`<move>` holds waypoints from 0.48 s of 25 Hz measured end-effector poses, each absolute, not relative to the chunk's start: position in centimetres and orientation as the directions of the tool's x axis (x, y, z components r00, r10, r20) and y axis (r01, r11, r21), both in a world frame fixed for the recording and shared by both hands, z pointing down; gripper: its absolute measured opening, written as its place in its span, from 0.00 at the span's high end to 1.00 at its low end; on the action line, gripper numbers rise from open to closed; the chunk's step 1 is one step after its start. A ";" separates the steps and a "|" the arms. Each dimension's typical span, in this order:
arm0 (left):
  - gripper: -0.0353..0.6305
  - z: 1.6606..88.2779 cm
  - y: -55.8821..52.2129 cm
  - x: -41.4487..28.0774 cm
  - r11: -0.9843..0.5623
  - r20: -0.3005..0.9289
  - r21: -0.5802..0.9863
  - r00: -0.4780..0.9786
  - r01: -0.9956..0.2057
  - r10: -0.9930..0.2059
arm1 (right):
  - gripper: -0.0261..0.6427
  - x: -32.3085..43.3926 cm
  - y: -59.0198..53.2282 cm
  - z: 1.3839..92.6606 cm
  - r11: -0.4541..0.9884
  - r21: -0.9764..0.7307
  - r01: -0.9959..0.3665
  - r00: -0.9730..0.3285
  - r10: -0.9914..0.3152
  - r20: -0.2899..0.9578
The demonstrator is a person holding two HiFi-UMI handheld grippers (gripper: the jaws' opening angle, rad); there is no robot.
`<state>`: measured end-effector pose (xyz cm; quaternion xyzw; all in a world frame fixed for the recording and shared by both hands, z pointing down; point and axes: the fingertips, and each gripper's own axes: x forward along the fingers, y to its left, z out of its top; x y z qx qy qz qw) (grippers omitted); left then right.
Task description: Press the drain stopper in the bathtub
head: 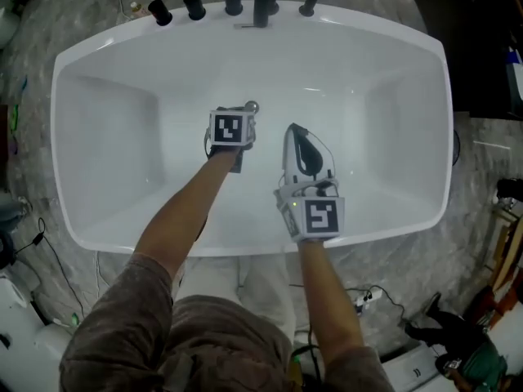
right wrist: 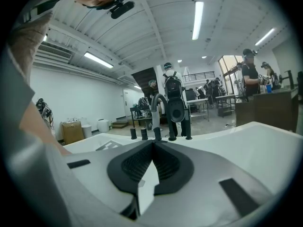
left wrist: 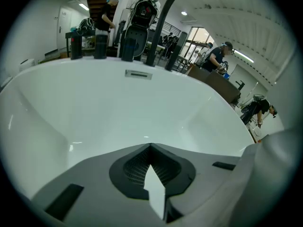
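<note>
The white bathtub (head: pixel 98 64) fills the head view. Its small chrome drain stopper (head: pixel 252 105) sits on the tub floor near the far wall. My left gripper (head: pixel 243 111) reaches down into the tub, shut and holding nothing, with its tips right beside the stopper; I cannot tell whether they touch. In the left gripper view the shut jaws (left wrist: pixel 150 146) face the tub's far wall and hide the stopper. My right gripper (head: pixel 292 129) hangs over the tub's middle, to the right of the left one. It is shut and holds nothing; its tips (right wrist: pixel 152 143) meet.
A dark faucet (head: pixel 264 2) and several black knobs (head: pixel 194 5) stand on the far rim. An overflow slot (left wrist: pixel 138 74) sits in the far wall. Cables (head: pixel 372 296) lie on the stone floor by the near rim. People (left wrist: pixel 218 56) work in the background.
</note>
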<state>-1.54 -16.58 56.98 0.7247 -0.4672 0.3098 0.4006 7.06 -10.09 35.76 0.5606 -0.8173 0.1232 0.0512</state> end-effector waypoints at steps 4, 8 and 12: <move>0.95 50.4 -15.0 -1.4 -0.267 0.811 0.282 0.377 -0.922 -0.447 | 0.96 6.7 -8.8 31.8 0.333 -0.147 -0.931 -0.361 -0.903 0.235; 0.95 43.4 -13.7 -1.8 -0.303 0.785 0.258 0.382 -0.917 -0.488 | 0.96 6.2 -7.8 28.2 0.323 -0.161 -0.933 -0.354 -0.905 0.236; 0.95 37.1 -11.6 -2.4 -0.332 0.756 0.257 0.403 -0.907 -0.515 | 0.96 5.3 -6.7 25.0 0.324 -0.154 -0.933 -0.353 -0.907 0.231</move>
